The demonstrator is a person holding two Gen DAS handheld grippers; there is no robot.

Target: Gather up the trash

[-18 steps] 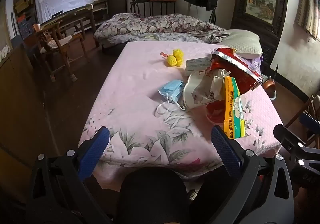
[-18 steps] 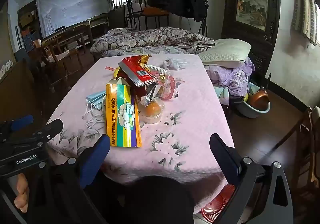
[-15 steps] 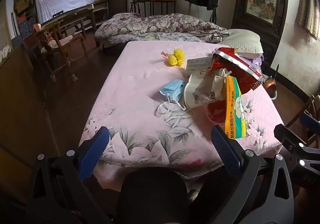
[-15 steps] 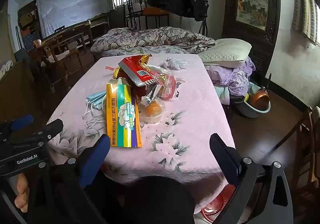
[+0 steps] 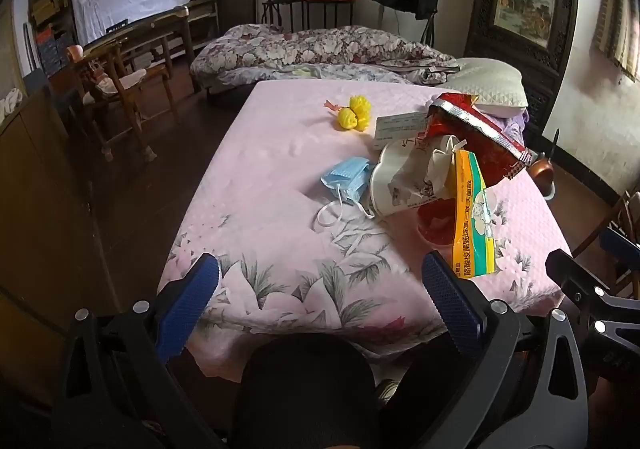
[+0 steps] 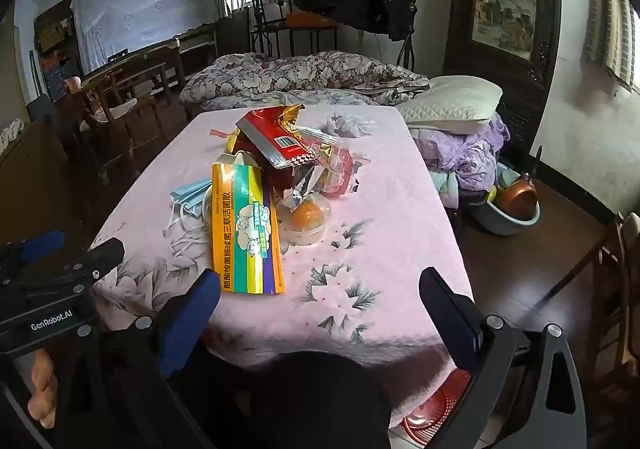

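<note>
Pink floral bedspread (image 5: 280, 153) is stretching ahead of us; we're holding the left gripper (image 5: 320, 289) and right gripper (image 6: 320, 289) spread wide and empty, hovering short of the trash pile (image 6: 288, 169), the striped box (image 6: 246, 233) lying nearest.

A table (image 5: 256, 177) draped in a pink quilted cloth with grey floral print carries a heap of litter. The landmark is a long yellow-and-green striped box (image 6: 246, 233). Left of it lies a crumpled blue face mask (image 5: 346, 179); just right, a clear plastic cup holding something orange (image 6: 308, 215); behind it, a red foil snack bag (image 6: 276, 139). Farther back, yellow pom-poms (image 5: 352, 115).
</note>
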